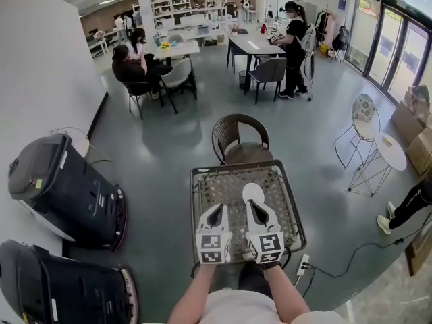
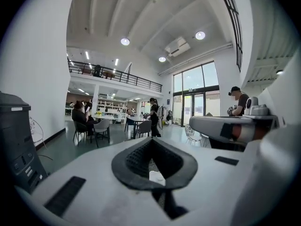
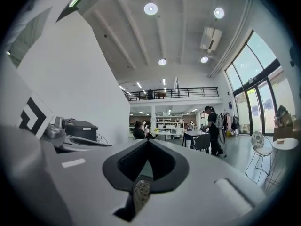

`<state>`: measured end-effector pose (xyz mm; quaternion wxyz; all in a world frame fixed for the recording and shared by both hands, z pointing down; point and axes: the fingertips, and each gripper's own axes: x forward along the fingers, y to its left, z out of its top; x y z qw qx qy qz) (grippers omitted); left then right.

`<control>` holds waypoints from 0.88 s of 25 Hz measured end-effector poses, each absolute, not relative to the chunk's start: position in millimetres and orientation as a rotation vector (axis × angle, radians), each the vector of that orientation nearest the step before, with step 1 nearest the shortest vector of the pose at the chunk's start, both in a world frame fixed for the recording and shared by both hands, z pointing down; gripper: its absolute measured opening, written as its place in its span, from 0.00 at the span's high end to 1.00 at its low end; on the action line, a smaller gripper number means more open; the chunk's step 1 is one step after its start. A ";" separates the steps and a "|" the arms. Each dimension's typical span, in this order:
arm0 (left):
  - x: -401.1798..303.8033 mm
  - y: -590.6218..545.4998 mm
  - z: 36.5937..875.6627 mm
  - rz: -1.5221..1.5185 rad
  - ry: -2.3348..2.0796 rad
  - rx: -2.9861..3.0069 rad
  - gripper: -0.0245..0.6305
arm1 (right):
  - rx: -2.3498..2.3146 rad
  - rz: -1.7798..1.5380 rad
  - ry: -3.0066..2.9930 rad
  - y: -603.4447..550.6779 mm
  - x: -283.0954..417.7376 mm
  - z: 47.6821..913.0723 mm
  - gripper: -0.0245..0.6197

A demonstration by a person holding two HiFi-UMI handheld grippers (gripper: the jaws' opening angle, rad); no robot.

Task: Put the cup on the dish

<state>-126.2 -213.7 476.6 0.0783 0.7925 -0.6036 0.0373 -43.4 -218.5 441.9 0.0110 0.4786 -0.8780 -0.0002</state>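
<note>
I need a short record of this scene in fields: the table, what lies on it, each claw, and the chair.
table: woven top in a dark frame
on the table: one white round item, just ahead of the right claw; dish or cup, cannot tell
left claw: shut, empty, over the table
right claw: shut, empty, over the table
chair: wicker, at the table's far side

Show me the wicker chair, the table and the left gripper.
wicker chair (image 1: 246, 154): head view, on its seat.
table (image 1: 236, 167): head view, on its far rim.
left gripper (image 1: 217, 208): head view, at its closed fingertips.
</note>
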 end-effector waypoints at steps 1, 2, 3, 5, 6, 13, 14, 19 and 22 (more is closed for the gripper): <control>-127.6 -210.2 468.9 0.102 -1.817 2.386 0.96 | 1.500 -0.009 -2.745 -215.7 -45.3 434.3 0.96; -128.3 -206.9 461.2 0.092 -1.828 2.402 0.96 | 1.508 -0.010 -2.745 -213.5 -46.6 428.2 0.96; -128.3 -203.5 454.2 0.086 -1.840 2.419 0.96 | 1.520 -0.006 -2.739 -211.5 -46.9 423.5 0.96; -127.1 -196.7 442.4 0.088 -1.861 2.460 0.96 | 1.550 0.017 -2.715 -208.0 -45.9 418.1 0.96; -126.5 -193.8 437.6 0.087 -1.867 2.478 0.96 | 1.563 0.029 -2.701 -206.5 -45.7 416.8 0.96; -122.4 -182.8 433.8 0.059 -1.840 2.519 0.96 | 1.621 -0.006 -2.674 -190.9 -39.5 403.6 0.96; -121.0 -182.1 435.2 0.053 -1.833 2.517 0.96 | 1.632 0.004 -2.670 -190.1 -36.1 403.6 0.96; -109.3 -176.5 444.2 0.039 -1.786 2.523 0.96 | 1.656 0.063 -2.637 -184.6 -21.8 408.5 0.96; -102.5 -178.6 442.1 0.018 -1.768 2.534 0.96 | 1.662 0.044 -2.630 -183.9 -17.6 405.3 0.96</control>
